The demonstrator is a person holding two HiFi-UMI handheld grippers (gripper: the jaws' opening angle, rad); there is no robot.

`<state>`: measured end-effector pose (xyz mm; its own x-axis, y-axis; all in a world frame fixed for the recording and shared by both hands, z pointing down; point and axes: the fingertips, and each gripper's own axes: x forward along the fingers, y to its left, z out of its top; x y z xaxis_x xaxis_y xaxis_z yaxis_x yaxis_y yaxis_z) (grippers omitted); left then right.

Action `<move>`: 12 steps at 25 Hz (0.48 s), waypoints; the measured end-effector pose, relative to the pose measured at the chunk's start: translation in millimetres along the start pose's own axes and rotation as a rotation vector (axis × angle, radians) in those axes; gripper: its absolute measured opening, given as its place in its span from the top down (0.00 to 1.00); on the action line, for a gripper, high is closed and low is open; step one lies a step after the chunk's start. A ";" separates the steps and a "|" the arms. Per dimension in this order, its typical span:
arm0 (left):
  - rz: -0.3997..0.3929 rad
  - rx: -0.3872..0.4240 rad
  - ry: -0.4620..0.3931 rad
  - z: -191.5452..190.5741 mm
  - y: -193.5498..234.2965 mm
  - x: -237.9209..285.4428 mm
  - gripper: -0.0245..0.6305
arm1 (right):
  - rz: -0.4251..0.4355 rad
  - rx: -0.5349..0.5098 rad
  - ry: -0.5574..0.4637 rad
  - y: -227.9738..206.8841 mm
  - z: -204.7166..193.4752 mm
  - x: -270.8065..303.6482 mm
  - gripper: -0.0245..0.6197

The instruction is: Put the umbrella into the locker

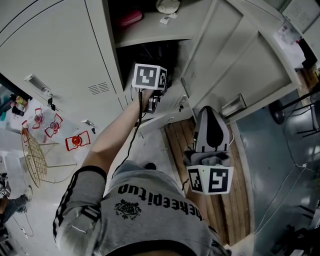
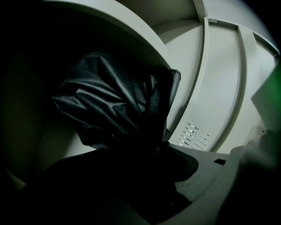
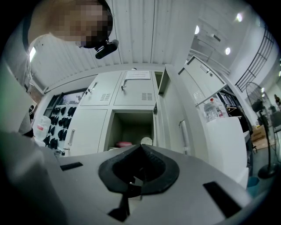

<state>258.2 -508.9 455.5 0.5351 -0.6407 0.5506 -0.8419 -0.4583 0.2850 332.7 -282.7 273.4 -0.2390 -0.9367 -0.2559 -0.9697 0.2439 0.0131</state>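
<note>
A black folded umbrella (image 2: pixel 118 101) hangs bunched inside the dark lower compartment of the grey locker (image 2: pixel 219 79). Its fabric runs down into the hollow of my left gripper (image 2: pixel 153 154), whose jaws close on it. In the head view that gripper's marker cube (image 1: pixel 148 77) sits at the mouth of the open compartment under the shelf (image 1: pixel 150 37); its tips are hidden in the dark. My right gripper (image 1: pixel 210 109) hangs back by the open locker door (image 1: pixel 240 65), jaws shut and empty, pointing up at the locker (image 3: pixel 131 127) from a distance, tips together (image 3: pixel 140 147).
On the shelf above lie a pink item (image 1: pixel 129 19) and a round white object (image 1: pixel 167 5). Red ornaments (image 1: pixel 77 141) and a wire rack (image 1: pixel 32 155) lie on the floor at left. A strip of wooden boards (image 1: pixel 230 200) runs under the right gripper.
</note>
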 end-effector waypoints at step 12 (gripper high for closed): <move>0.015 -0.071 0.021 14.1 13.3 22.9 0.56 | 0.010 -0.004 -0.006 -3.5 2.3 5.3 0.96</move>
<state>260.3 -538.4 460.8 0.5211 -0.6336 0.5718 -0.8532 -0.4033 0.3307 335.0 -288.0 269.7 -0.2483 -0.9328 -0.2611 -0.9675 0.2521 0.0191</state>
